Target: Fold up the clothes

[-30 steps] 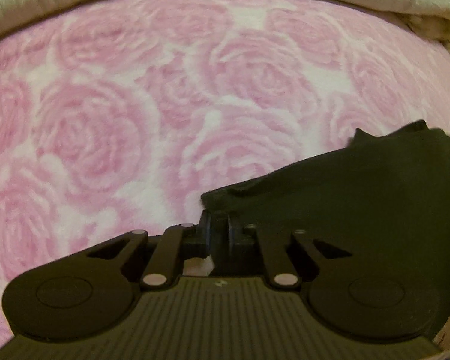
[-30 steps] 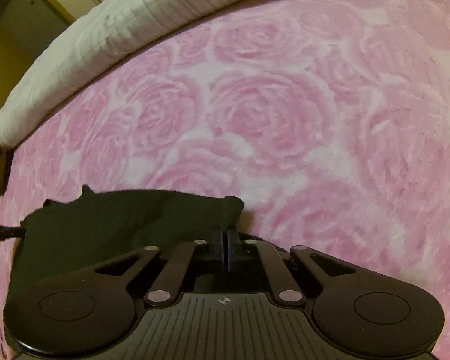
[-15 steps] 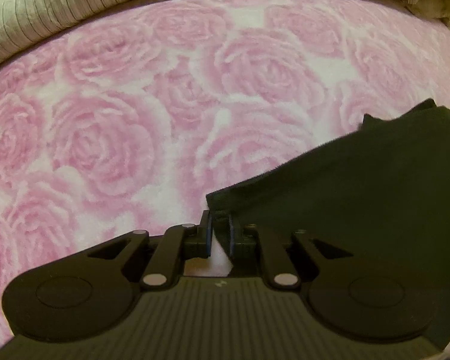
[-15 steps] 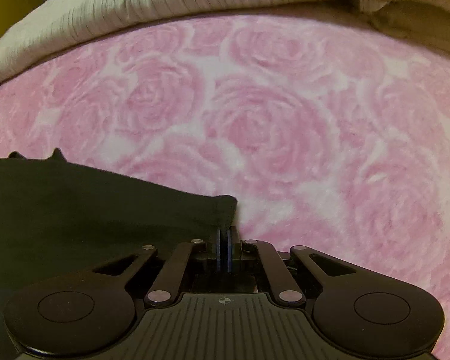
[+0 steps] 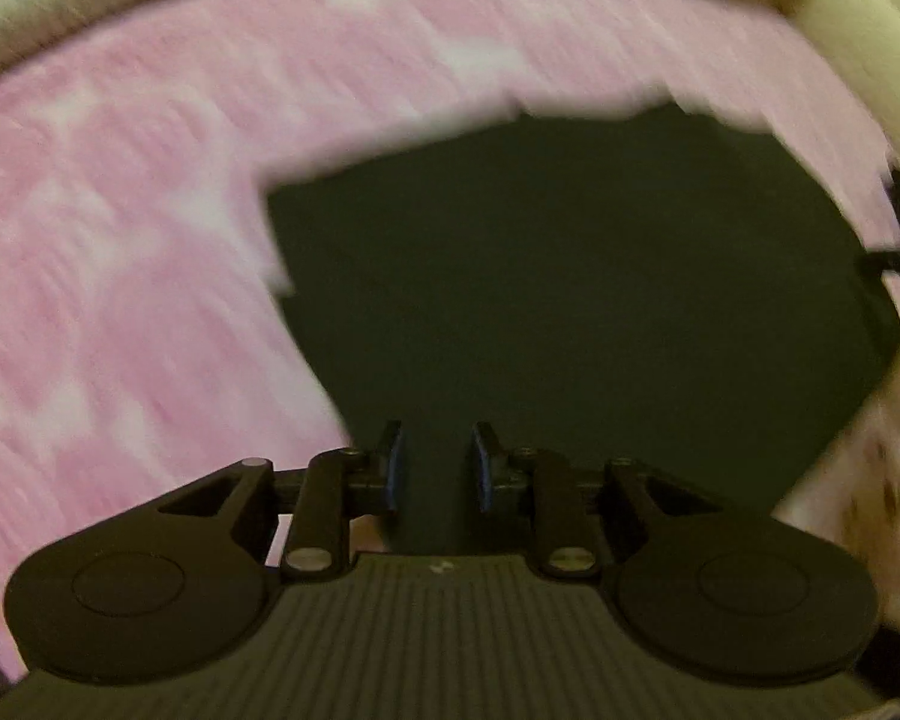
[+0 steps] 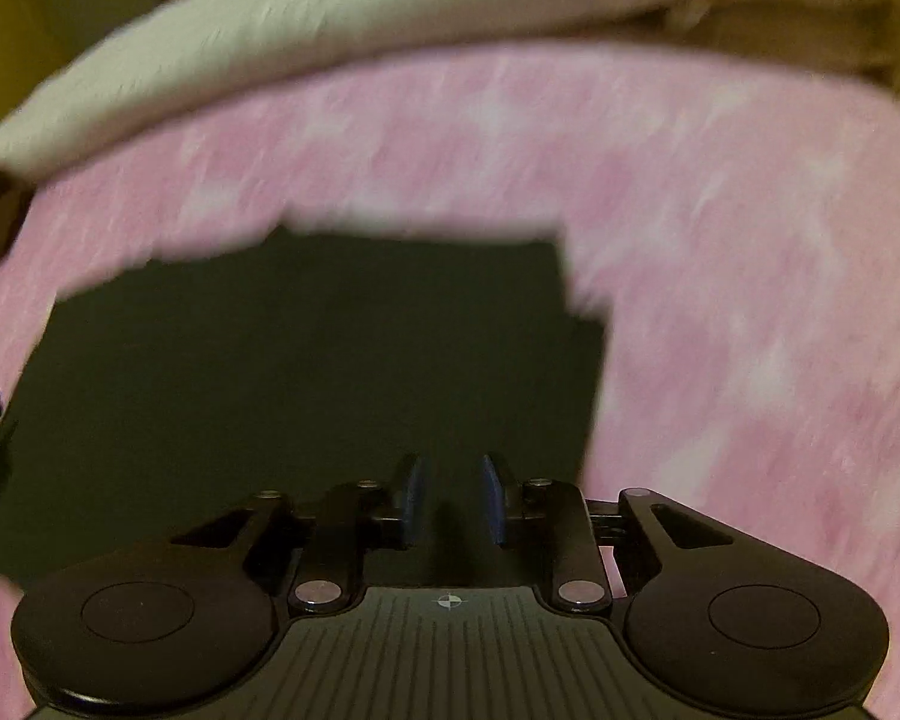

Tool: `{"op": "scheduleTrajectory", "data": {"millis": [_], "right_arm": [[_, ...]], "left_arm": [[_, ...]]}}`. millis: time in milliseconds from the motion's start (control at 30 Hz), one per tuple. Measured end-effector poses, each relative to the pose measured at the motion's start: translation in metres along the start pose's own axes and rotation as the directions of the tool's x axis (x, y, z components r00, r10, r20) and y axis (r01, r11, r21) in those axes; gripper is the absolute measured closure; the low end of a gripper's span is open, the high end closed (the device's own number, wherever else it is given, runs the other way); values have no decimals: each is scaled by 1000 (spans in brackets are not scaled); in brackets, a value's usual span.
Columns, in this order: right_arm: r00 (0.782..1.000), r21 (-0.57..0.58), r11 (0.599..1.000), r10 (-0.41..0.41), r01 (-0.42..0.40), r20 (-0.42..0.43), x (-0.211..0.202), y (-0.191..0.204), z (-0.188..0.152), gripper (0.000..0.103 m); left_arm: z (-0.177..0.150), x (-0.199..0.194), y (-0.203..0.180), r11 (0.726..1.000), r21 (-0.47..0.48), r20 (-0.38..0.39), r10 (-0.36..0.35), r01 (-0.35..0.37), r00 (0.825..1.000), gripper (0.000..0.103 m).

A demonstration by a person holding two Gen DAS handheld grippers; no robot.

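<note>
Two grippers: both in view, each seen from its own wrist camera; frames motion-blurred.
Left gripper [image 5: 433, 461]: jaws parted with a clear gap, nothing between the blue pads; dark cloth lies beyond and beneath them.
Right gripper [image 6: 450, 495]: jaws parted likewise, holding nothing.
Garment [image 5: 570, 276]: dark, lying flat on the pink rose-patterned blanket [image 5: 120, 300], just ahead of both grippers; outline roughly rectangular with fairly straight edges and a stepped corner at one side.
Bedding [image 6: 390, 6]: pale striped cover bunched along the far edge, apart from the garment.
Progress (judgement): compact squared outline suggests at least one fold is in place; layer count unreadable through blur.
Remaining: cannot tell whether further folds are wanted.
</note>
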State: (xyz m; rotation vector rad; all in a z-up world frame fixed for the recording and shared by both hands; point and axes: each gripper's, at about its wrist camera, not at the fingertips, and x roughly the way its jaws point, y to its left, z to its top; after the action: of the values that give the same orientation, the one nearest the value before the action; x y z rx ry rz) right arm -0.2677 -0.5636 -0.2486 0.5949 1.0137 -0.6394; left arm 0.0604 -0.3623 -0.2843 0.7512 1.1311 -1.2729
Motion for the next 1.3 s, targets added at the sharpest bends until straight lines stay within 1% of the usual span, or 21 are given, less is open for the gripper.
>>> {"op": "scheduleTrajectory", "data": {"millis": [67,100,167,200,267,333,367,400,467,500,567,600,667,767,833,933,967,1033,1067,1100,1300], "right_arm": [[997,25,999,-40,42,-64,11,-7,-21,79],[995,43,997,-60,64,-77,12,-14,-29,79],[994,68,994,-75,81,-76,4,-27,-42,81],[992,71,992,-101,107,-81,-1,-31,-48,81],[973,54,976,-205,211,-103,-13,-31,-54,77],[978,120,973,-190,199,-85,-31,-32,-58,77],[979,127,972,-192,200,-73,-39,-27,-59,77],[982,130,974,-182,188,-58,-46,-20,-60,77],[993,114,987,-115,117,-19,-56,1,-62,76],[996,98,992,-83,85,-16,-56,12,-64,76],[999,56,998,-22,23,-26,-52,35,-68,75],[999,39,999,4,-3,-34,-49,45,-69,75],[998,19,999,40,-39,-58,-40,60,-72,74],[992,-17,997,80,-82,-94,-30,81,-76,73],[990,-67,995,71,-80,-122,-31,96,-78,73],[987,-152,986,37,-61,-155,-39,123,-79,70],[987,-161,985,37,-63,-157,-43,130,-80,67],[986,-176,982,38,-66,-161,-53,144,-80,57],[986,-176,982,42,-70,-159,-58,149,-80,49],[987,-173,982,48,-74,-154,-63,155,-80,45],[988,-119,990,61,-78,-143,-74,191,-77,42]], "left_arm": [[-15,3,-1,1000,-4,-24,5,-5,1000,82],[-23,4,-2,1000,-6,-36,7,-8,999,82],[-38,6,-3,1000,-10,-60,12,-13,998,81],[-42,4,-3,1000,0,-64,23,-23,998,78],[-44,-4,-4,998,41,-60,60,-57,996,78],[-49,-16,-12,986,125,-44,112,-106,993,80],[-52,-23,-19,978,170,-26,129,-123,991,81],[-57,-30,-25,969,211,-2,129,-125,992,81],[-69,-45,-40,946,300,48,110,-119,993,81],[-75,-47,-48,932,342,50,108,-118,993,80],[-89,-44,-61,901,418,15,121,-116,993,79],[-95,-40,-65,892,438,-10,126,-109,992,79],[-104,-31,-65,899,428,-64,129,-89,990,79],[-110,-31,-63,911,396,-78,154,-111,985,79],[-110,-44,-63,916,380,-71,164,-125,984,78],[-108,-65,-69,914,377,-61,189,-153,980,76],[-107,-72,-72,912,377,-58,197,-161,979,75],[-104,-84,-76,908,381,-50,205,-171,977,69],[-103,-91,-76,907,385,-46,207,-174,977,69],[-101,-95,-76,905,388,-44,206,-173,978,69],[-93,-101,-64,880,448,-22,186,-157,982,68]]}}
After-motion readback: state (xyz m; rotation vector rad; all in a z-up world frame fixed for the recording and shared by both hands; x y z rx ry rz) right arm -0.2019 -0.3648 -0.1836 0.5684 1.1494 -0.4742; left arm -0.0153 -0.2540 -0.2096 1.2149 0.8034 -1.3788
